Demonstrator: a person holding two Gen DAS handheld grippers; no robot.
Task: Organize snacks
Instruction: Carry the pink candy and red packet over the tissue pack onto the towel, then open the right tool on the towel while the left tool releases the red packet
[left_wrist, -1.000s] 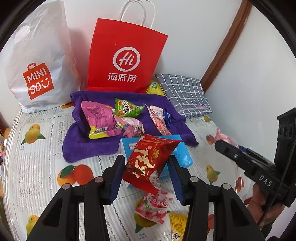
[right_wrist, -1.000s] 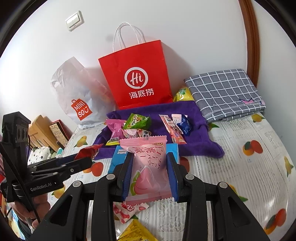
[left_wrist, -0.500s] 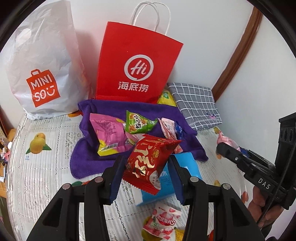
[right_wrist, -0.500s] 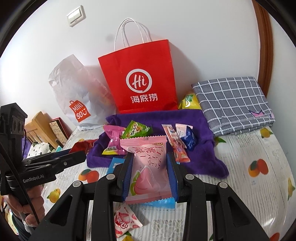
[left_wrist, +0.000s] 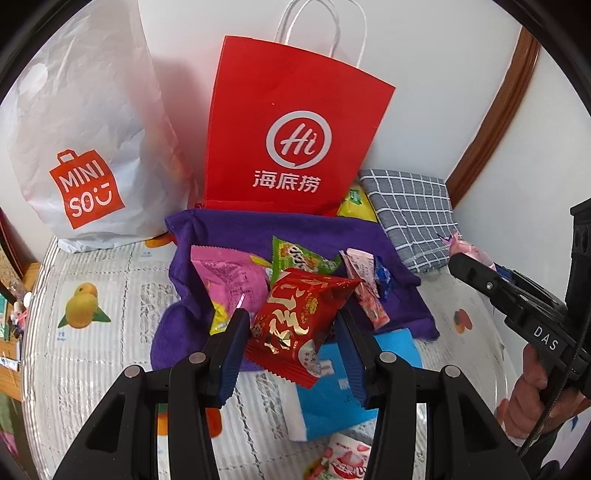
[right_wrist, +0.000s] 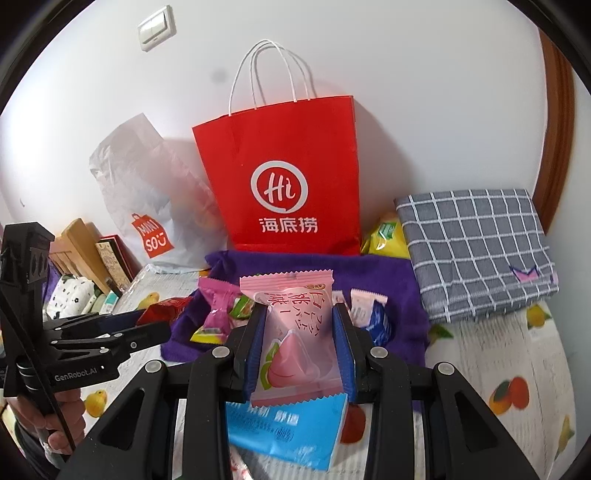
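My left gripper (left_wrist: 291, 325) is shut on a red foil snack packet (left_wrist: 295, 325), held above the near edge of a purple towel (left_wrist: 229, 229). My right gripper (right_wrist: 299, 325) is shut on a pale pink peach-print packet (right_wrist: 295, 332), also over the towel (right_wrist: 399, 280). On the towel lie a magenta packet (left_wrist: 225, 280), a green packet (left_wrist: 299, 258), a pink stick packet (left_wrist: 362, 291) and a small blue sweet (left_wrist: 382, 275). In the left wrist view the right gripper (left_wrist: 458, 254) enters from the right; in the right wrist view the left gripper (right_wrist: 162, 321) shows at the left.
A red paper bag (left_wrist: 291, 133) and a white Miniso bag (left_wrist: 81, 147) stand against the wall behind the towel. A folded grey checked cloth (left_wrist: 410, 210) and a yellow pack (left_wrist: 356, 205) lie at the right. A blue pack (left_wrist: 332, 391) and a strawberry sweet (left_wrist: 343, 458) lie near me.
Both grippers have moved forward toward the towel and the bags, each keeping its packet. The blue pack and loose sweets have slid lower in both views.
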